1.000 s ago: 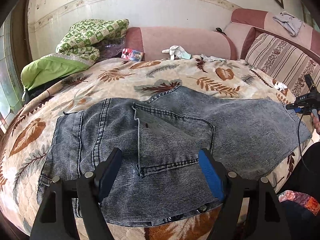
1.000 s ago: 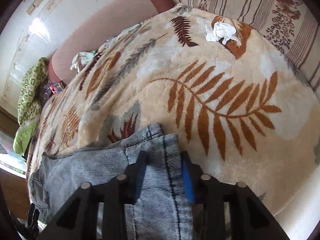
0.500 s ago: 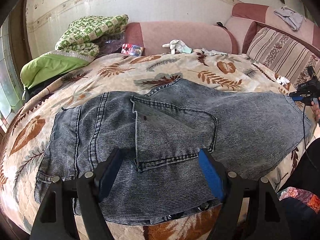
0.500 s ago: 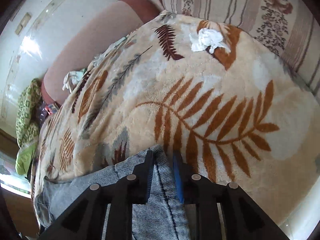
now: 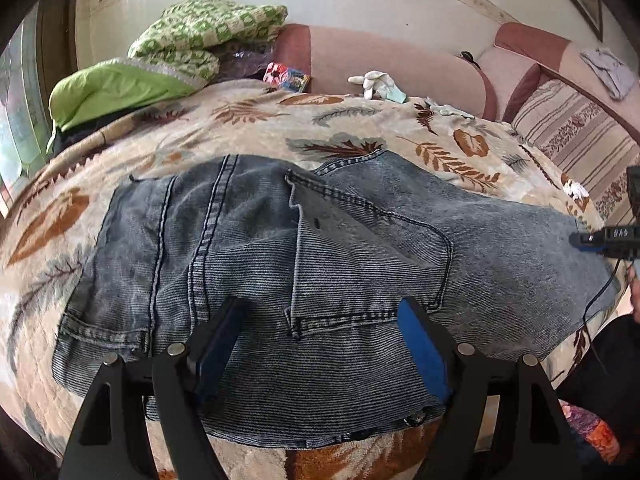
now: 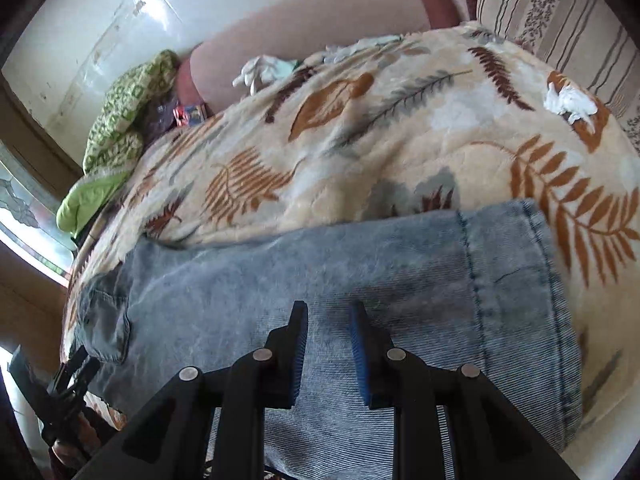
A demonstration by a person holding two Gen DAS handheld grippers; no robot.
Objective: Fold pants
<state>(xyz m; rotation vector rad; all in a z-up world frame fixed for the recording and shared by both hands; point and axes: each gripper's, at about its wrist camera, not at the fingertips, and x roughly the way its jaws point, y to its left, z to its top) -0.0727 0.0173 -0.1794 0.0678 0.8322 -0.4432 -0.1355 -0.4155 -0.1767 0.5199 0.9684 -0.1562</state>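
Observation:
Faded blue jeans (image 5: 320, 280) lie flat across a leaf-patterned blanket (image 5: 248, 128), back pocket up, folded lengthwise. My left gripper (image 5: 320, 320) is open and empty, hovering over the waist end near the pocket. In the right wrist view the jeans leg (image 6: 360, 272) runs across the blanket (image 6: 360, 120), hem at the right. My right gripper (image 6: 328, 316) is open with a narrow gap, above the leg fabric and holding nothing. The right gripper also shows in the left wrist view (image 5: 600, 238) at the hem end.
A green quilt and pillow (image 5: 160, 60) lie at the bed's far left. White gloves (image 5: 378, 84) and a small colourful packet (image 5: 286, 77) lie by the pink headboard. A crumpled tissue (image 6: 570, 100) lies on the blanket. A striped cushion (image 5: 580, 148) stands at the right.
My right gripper has let go of the jeans hem, opened a little and drawn back over the leg. The left gripper stays open over the waist, slightly closer.

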